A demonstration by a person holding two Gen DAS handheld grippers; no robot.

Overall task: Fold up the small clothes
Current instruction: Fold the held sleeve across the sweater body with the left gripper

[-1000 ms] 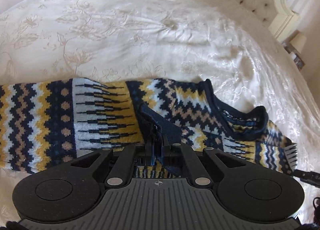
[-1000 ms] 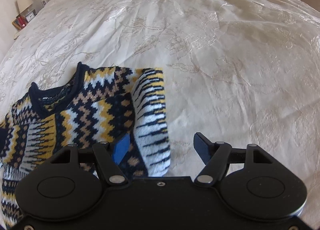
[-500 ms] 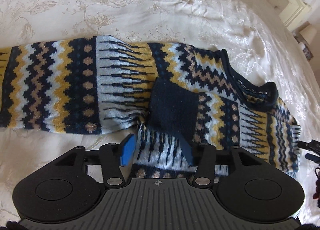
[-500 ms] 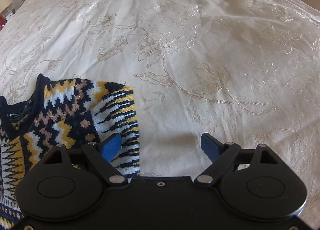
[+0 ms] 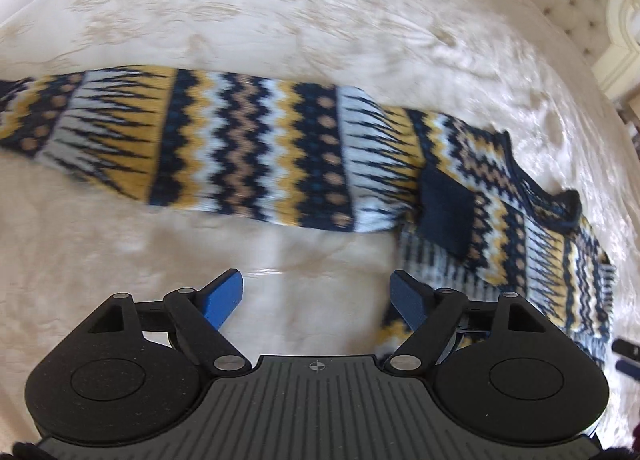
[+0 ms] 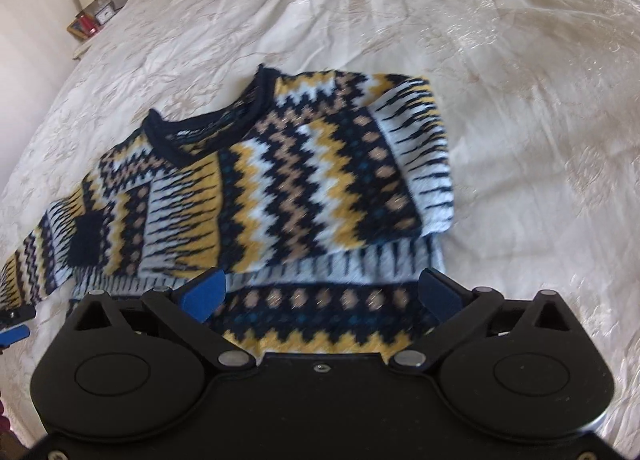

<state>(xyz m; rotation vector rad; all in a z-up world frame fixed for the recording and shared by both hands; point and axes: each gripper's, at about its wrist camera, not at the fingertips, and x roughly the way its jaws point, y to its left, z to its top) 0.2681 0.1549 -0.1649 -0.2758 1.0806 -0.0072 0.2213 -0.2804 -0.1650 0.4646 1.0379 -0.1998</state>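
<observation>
Sweater (image 5: pixel 256 152) first, from my left wrist camera: its patterned knit runs from 9 o'clock across to 4 o'clock on the cream bedspread (image 5: pixel 280 20). One sleeve (image 5: pixel 180 140) stretches out flat toward 9 o'clock, unfolded. A dark cuff (image 5: pixel 446 212) lies on the body near 3 o'clock, so I judge the other sleeve is already turned in. My left gripper (image 5: pixel 318 296) has its fingers spread wide with nothing between them, only bare bedspread; the right-hand finger sits just beside the hem, and I cannot tell whether it touches.

Right wrist camera next: the sweater (image 6: pixel 280 188) fills the middle, neckline (image 6: pixel 208 128) toward 11 o'clock, a sleeve folded across the chest with its cuff near 9 o'clock. My right gripper (image 6: pixel 322 294) is spread wide over the hem at 6 o'clock, pinching nothing; contact is unclear.

I'd say the fold is partly done: the outstretched sleeve and the body folds are left.
</observation>
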